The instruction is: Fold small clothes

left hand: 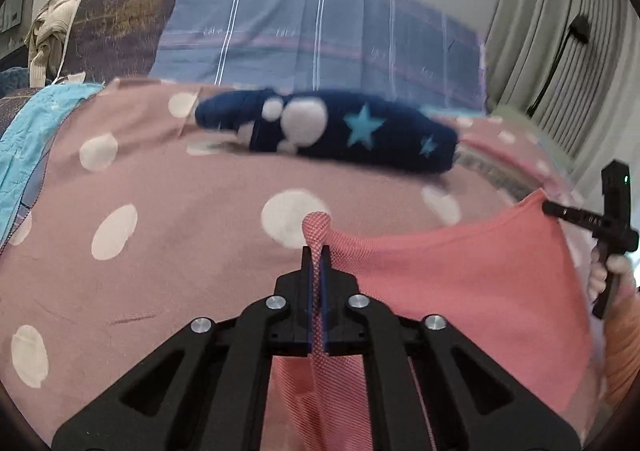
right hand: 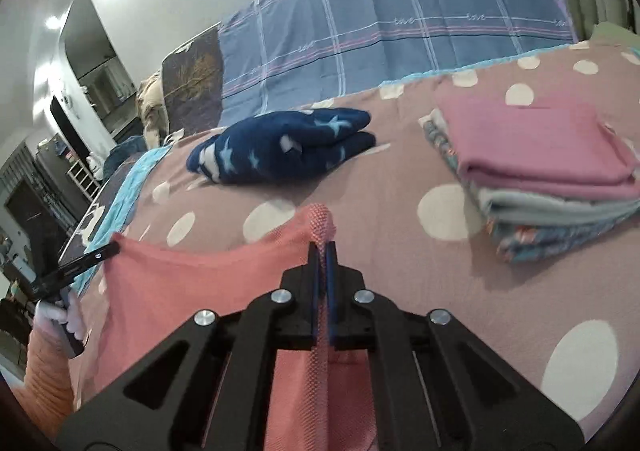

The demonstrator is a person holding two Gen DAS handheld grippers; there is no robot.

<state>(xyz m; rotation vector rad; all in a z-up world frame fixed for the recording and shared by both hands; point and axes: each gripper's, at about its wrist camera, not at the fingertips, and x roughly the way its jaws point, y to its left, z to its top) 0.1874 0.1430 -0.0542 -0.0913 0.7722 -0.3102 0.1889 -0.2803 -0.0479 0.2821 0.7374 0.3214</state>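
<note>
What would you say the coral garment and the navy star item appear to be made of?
Coral garment: apparently a light knit, matte, with a visible mesh-like weave beside the right claw. Navy star item: probably fleece, judging by its plump, fuzzy folds.

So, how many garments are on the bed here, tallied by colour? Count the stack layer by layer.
Coral: 1, cloth held in both tongs, left and right
Navy with stars: 1
Pink: 1, top of stack
Pale grey: 1
Blue patterned: 1, bottom
Total: 5, if each layer is one garment.
</note>
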